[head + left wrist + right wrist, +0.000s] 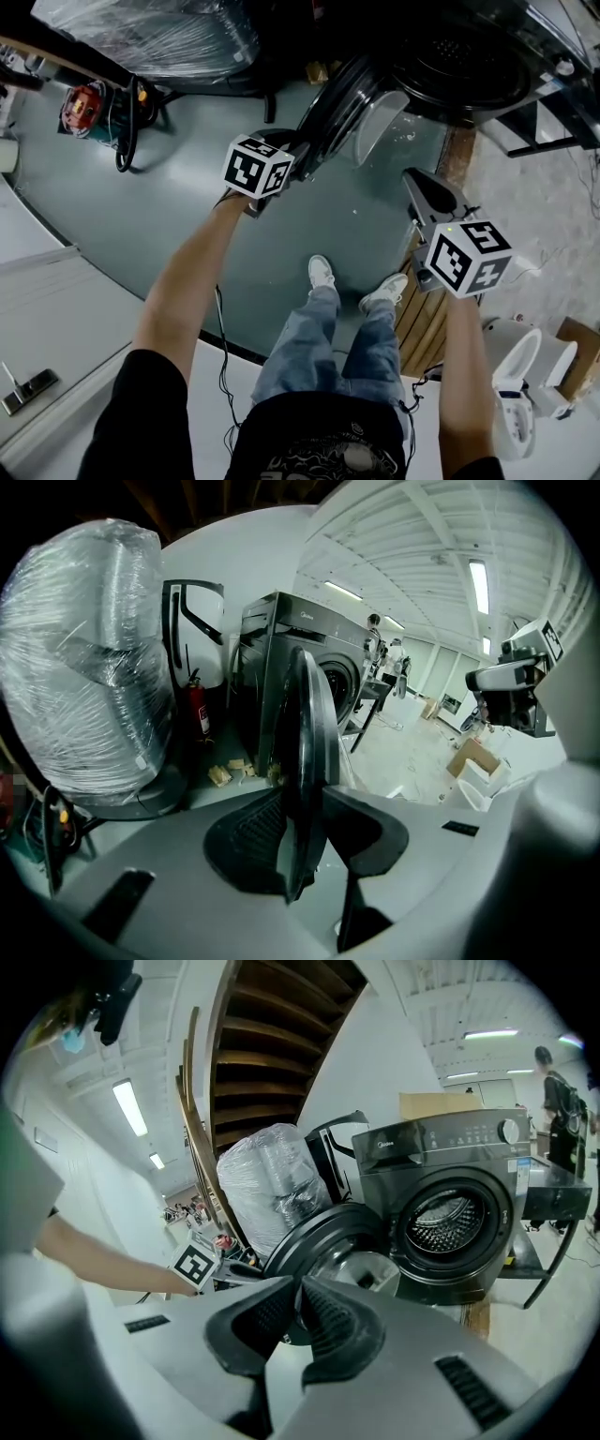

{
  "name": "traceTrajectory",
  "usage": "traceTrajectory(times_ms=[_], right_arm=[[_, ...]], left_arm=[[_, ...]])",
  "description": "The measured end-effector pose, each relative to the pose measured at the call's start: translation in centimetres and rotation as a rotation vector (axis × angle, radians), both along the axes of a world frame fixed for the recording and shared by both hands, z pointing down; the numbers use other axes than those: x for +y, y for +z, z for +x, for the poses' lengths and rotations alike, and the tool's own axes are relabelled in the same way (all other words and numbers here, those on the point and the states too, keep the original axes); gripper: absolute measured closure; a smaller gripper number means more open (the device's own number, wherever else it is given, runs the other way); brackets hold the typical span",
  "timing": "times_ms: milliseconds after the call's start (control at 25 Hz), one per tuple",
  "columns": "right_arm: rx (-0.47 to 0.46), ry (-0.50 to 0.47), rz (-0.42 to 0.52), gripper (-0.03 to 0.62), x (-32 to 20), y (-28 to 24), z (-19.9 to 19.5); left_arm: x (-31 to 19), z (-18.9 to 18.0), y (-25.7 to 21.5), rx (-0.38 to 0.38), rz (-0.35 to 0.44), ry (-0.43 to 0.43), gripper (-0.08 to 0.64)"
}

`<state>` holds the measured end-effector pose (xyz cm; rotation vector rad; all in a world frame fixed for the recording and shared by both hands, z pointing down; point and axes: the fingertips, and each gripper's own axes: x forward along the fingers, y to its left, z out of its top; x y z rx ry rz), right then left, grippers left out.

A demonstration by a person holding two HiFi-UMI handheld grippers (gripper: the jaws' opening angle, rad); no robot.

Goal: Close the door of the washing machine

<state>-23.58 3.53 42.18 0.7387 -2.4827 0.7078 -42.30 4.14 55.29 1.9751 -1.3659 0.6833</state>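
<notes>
The dark grey washing machine [459, 61] stands at the top right with its drum uncovered. Its round door [333, 108] is swung out towards me, edge-on in the left gripper view [305, 714]. My left gripper [300, 148] is at the door's outer rim. Its jaws [302, 797] are shut on that rim, one pad on each face. My right gripper [414, 180] hangs to the right of the door, apart from it. In the right gripper view its jaws [298, 1288] are shut with nothing between them, pointing at the door [328, 1237] and the machine [441, 1213].
A big plastic-wrapped bundle [150, 33] stands left of the machine, with a fire extinguisher [199, 710] beside it. A red tool with black cables [82, 105] lies on the floor at the left. Wooden boards [427, 319] and a white fixture [520, 384] are at the right. My feet [322, 272] stand on the grey-green floor.
</notes>
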Motion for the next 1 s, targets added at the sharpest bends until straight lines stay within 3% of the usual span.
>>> traceTrajectory(times_ms=[320, 1000], right_arm=[[-0.020, 0.049, -0.014, 0.569, -0.8, 0.6, 3.1], [-0.088, 0.157, -0.068, 0.569, -4.0, 1.4, 11.6]], left_arm=[[0.4, 4.0, 0.3, 0.015, -0.044, 0.025, 0.449], [-0.7, 15.9, 0.9, 0.086, -0.139, 0.007, 0.399]])
